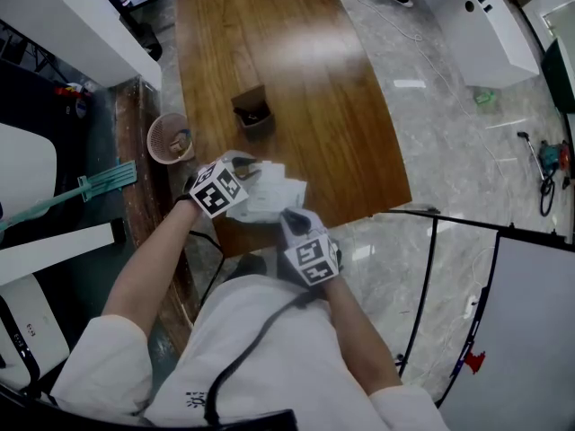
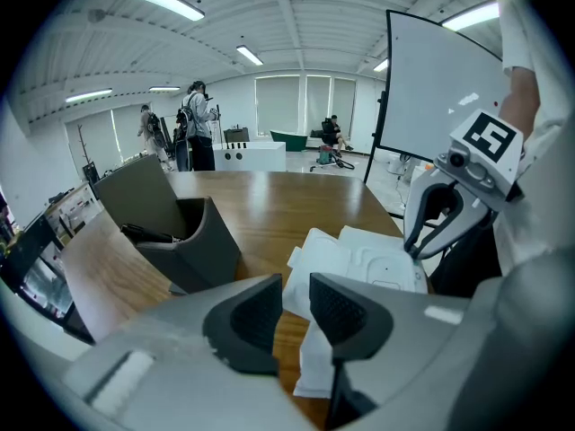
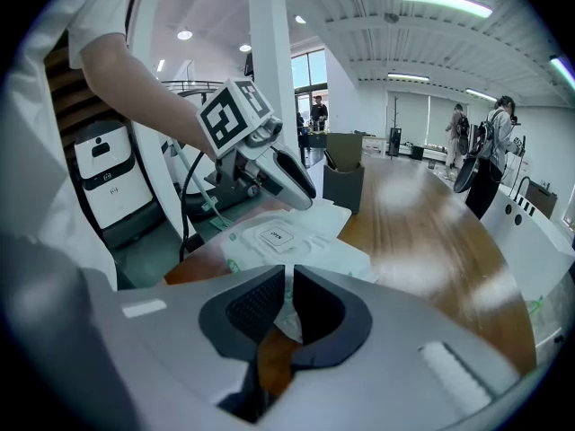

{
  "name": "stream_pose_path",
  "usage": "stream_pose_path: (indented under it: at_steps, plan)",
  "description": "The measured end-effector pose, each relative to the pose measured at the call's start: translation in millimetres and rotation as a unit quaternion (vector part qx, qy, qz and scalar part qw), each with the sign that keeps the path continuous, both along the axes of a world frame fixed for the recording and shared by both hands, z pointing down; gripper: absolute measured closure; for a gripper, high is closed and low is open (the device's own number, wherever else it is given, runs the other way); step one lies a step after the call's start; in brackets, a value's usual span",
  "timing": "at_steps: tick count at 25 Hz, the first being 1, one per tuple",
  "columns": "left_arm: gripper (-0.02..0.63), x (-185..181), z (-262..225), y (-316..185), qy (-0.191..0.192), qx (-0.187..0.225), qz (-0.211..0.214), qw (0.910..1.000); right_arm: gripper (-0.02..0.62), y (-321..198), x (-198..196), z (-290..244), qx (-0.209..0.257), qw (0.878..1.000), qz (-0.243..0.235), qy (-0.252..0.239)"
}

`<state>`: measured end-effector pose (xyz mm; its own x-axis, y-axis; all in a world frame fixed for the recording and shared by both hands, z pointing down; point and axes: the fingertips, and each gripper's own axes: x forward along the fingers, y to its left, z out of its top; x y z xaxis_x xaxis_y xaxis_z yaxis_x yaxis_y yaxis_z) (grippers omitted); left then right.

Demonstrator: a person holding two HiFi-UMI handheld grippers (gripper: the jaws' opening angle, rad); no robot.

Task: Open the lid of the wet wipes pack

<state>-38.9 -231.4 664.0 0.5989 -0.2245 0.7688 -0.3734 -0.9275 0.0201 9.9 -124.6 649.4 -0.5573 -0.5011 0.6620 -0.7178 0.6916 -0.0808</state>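
Wet wipes pack at table's near edge | right gripper pinches its near seam | left gripper jaws slightly apart, nothing pinched, at its far-left end | we judge it light, soft, slippery: grip the lid tab.

Wooden table: long, brown, glossy, rounded corners, pale glare patches along middle of surface.
Dark open-top holder: upright near middle of surface, somewhat toward left edge; dark item inside, too small to name.
White wet wipes pack: at near edge, toward near left corner, well apart from holder; lid side with small label facing up.
Pack's near end possibly lifted slightly off surface; hard to tell.
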Motion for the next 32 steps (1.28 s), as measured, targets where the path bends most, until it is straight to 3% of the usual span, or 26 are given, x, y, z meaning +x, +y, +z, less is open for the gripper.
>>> stream_pose_path:
  at_steps: [10,20,27,32]
  plan:
    - [0.489,-1.8,-1.3,-3.8,0.002,-0.003,-0.013,0.9999,0.56,-4.3,0.2,-4.4,-0.001,1.0,0.006,-0.01]
    - [0.46,-6.6,-31.8,11.5,0.031,0.016,-0.034,0.9988,0.56,-12.1,7.1,-31.0,0.023,0.998,0.032,-0.038]
    - [0.462,-16.3,-59.6,24.7,0.063,0.038,-0.07,0.9948,0.56,-12.7,2.1,-60.6,0.055,0.996,0.041,-0.063]
    - [0.512,-23.1,-94.3,37.0,0.096,0.066,-0.1,0.9881,0.56,-9.8,-0.6,-100.2,0.095,0.99,0.045,-0.095]
